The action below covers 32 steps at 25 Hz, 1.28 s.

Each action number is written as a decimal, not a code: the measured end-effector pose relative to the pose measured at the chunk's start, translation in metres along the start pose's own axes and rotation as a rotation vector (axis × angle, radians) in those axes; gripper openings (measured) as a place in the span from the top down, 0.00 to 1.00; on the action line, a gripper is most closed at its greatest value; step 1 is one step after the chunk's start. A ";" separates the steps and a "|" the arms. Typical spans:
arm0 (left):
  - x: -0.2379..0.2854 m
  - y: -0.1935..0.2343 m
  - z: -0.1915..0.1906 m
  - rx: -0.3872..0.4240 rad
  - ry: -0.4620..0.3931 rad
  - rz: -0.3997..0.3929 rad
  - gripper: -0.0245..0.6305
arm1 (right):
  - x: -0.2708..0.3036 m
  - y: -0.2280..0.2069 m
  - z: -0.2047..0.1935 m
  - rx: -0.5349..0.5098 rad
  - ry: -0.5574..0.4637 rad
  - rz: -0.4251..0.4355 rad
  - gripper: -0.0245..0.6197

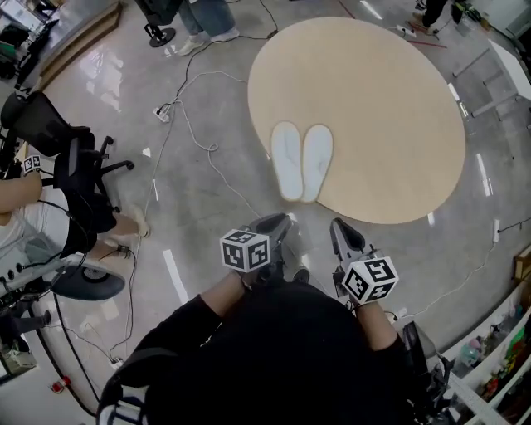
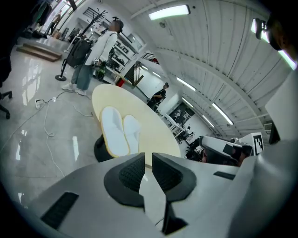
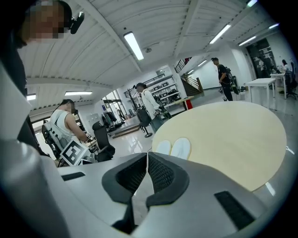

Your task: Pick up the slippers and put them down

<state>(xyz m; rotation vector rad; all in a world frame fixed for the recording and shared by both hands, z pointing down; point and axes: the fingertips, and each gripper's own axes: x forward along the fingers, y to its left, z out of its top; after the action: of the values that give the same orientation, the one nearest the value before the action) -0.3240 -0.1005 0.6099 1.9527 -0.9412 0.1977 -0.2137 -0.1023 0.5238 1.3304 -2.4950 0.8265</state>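
Observation:
Two white slippers (image 1: 302, 162) lie side by side, soles up or flat, at the near left edge of a round beige table (image 1: 382, 100). In the left gripper view the slippers (image 2: 120, 130) lie just ahead of the jaws and a little left. In the right gripper view the slippers (image 3: 173, 148) show small, beyond the jaw tips. My left gripper (image 1: 279, 222) is held short of the table edge, its jaws shut with nothing between them (image 2: 148, 159). My right gripper (image 1: 342, 229) is beside it, likewise shut and empty (image 3: 147, 157). Neither touches the slippers.
A black office chair (image 1: 70, 162) and a seated person (image 1: 21, 212) are at the left. White cables (image 1: 195, 124) trail over the grey floor left of the table. Someone stands at the far side (image 1: 207, 17). Shelving with bottles runs along the lower right (image 1: 498, 357).

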 end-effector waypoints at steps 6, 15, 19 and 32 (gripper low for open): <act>0.031 0.027 0.015 -0.008 0.052 -0.023 0.76 | 0.049 -0.023 -0.016 0.066 0.052 -0.046 0.91; 0.046 0.056 0.007 -0.054 0.157 -0.051 0.68 | 0.089 -0.032 -0.043 0.114 0.141 -0.096 0.71; 0.052 0.070 0.007 -0.069 0.181 -0.046 0.68 | 0.101 -0.036 -0.049 0.152 0.154 -0.107 0.71; 0.126 0.092 -0.011 -0.631 0.019 -0.193 0.62 | 0.097 -0.053 -0.046 0.171 0.172 -0.030 0.71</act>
<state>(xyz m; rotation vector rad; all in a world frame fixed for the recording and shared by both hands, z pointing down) -0.2972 -0.1847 0.7394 1.4360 -0.6864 -0.1760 -0.2305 -0.1685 0.6225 1.2835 -2.3105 1.1185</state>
